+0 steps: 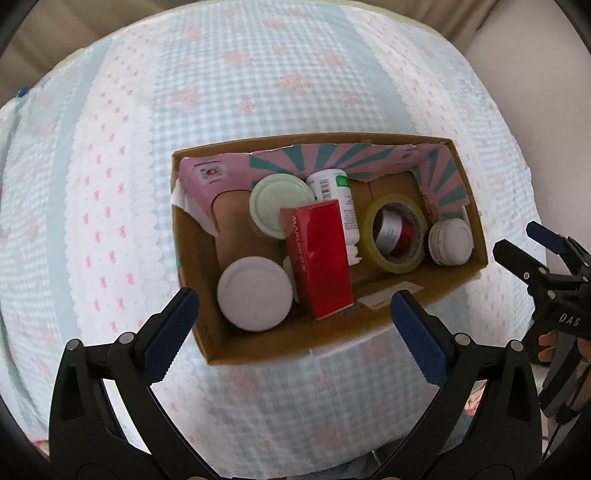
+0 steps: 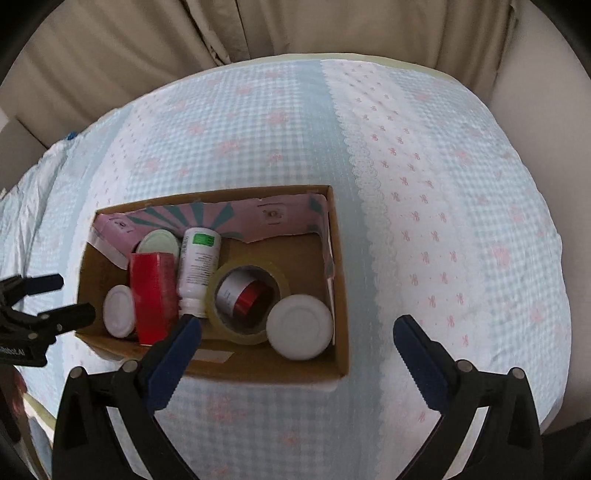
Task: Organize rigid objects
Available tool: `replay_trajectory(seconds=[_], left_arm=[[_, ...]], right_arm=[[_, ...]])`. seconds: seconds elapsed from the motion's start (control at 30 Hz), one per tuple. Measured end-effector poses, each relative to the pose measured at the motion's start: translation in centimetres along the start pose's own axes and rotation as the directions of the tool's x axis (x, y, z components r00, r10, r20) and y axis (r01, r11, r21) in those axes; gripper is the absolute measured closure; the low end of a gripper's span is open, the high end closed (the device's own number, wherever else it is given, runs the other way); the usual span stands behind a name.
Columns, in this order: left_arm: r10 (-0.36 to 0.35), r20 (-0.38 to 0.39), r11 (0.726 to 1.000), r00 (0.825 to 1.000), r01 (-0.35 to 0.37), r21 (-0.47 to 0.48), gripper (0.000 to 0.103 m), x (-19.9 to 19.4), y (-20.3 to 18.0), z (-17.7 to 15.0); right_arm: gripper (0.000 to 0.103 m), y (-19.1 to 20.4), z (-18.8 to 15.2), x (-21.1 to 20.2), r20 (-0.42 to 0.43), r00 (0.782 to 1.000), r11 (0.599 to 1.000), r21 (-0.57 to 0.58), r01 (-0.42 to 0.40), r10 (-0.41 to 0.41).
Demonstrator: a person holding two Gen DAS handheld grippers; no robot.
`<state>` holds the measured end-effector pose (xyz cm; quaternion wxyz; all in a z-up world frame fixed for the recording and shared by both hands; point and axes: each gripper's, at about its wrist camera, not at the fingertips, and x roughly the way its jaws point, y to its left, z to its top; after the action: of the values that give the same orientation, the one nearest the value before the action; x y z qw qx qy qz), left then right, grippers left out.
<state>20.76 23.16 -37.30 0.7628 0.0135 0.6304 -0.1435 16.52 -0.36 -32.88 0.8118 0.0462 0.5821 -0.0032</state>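
Note:
An open cardboard box (image 1: 258, 347) (image 2: 295, 369) sits on the cloth-covered table. Inside lie a red carton (image 1: 317, 258) (image 2: 153, 295), a white bottle with a green label (image 1: 338, 199) (image 2: 197, 266), a yellow tape roll (image 1: 397, 234) (image 2: 245, 299) with a silver and red roll inside it, a pale green lid (image 1: 277, 203) (image 2: 159, 242), and white lidded jars (image 1: 255, 293) (image 1: 450, 242) (image 2: 299, 326) (image 2: 119, 312). My left gripper (image 1: 291, 332) is open and empty over the box's near edge. My right gripper (image 2: 295, 350) is open and empty at the box's near right corner.
The table wears a light blue gingham cloth (image 1: 258, 81) (image 2: 443, 221) with pink bows. Beige curtains (image 2: 295, 26) hang behind it. The right gripper shows at the right edge of the left wrist view (image 1: 517, 243); the left gripper shows at the left edge of the right wrist view (image 2: 70, 295).

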Motion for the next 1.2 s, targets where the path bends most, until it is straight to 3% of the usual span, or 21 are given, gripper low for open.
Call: replay_trajectory(seconds=[0.27,0.43,0.53,0.63,0.73,0.83,0.87,1.0,1.2], left_arm=[[0.020,0.059,1.000,0.998,-0.020,0.011,0.000,-3.4,-0.7,-1.8],[0.053,0.126,0.998,0.991,-0.048,-0.036,0.000,-7.1,-2.3,-2.6],[0.071,0.185,0.995,0.980,-0.057,-0.079,0.000,-10.2,-3.9,-3.2],[0.081,0.277,0.993,0.957,-0.052,-0.109,0.000,-14.8,-6.0,-3.7],[0.098,0.387,0.991,0.917,-0.057,-0.117,0.000,-20.0,-8.5,-4.1],[0.127,0.500,0.989,0.856,-0.069,-0.133,0.000,-25.2,-10.9,-4.8],[0.143,0.546,0.987,0.826,-0.076,-0.143,0.000,-27.3,-11.9,-5.3],[0.157,0.640,0.985,0.752,-0.074,-0.155,0.000,-31.8,-14.0,-6.5],[0.177,0.710,0.983,0.681,-0.092,-0.156,0.000,-35.1,-16.2,-8.6]], right_arm=[[0.000,1.1,-0.3,-3.3,0.054,0.998,1.000,0.001,-0.014,0.014],[0.000,1.4,-0.2,-6.1,0.086,0.995,0.998,-0.036,-0.046,0.049],[0.000,1.1,-0.1,-8.4,0.108,0.992,0.997,-0.057,-0.056,0.062],[0.000,0.1,0.3,-11.8,0.133,0.988,0.995,-0.065,-0.072,0.080],[0.000,-1.3,1.2,-17.1,0.192,0.978,0.995,-0.075,-0.072,0.086],[0.000,-2.5,1.9,-22.5,0.274,0.958,0.995,-0.079,-0.063,0.083],[0.000,-2.8,2.0,-23.8,0.297,0.952,0.995,-0.077,-0.056,0.077],[0.000,-4.1,2.0,-29.6,0.390,0.918,0.997,-0.064,-0.048,0.069],[0.000,-4.6,0.8,-33.6,0.469,0.882,0.998,-0.066,-0.015,0.044]])
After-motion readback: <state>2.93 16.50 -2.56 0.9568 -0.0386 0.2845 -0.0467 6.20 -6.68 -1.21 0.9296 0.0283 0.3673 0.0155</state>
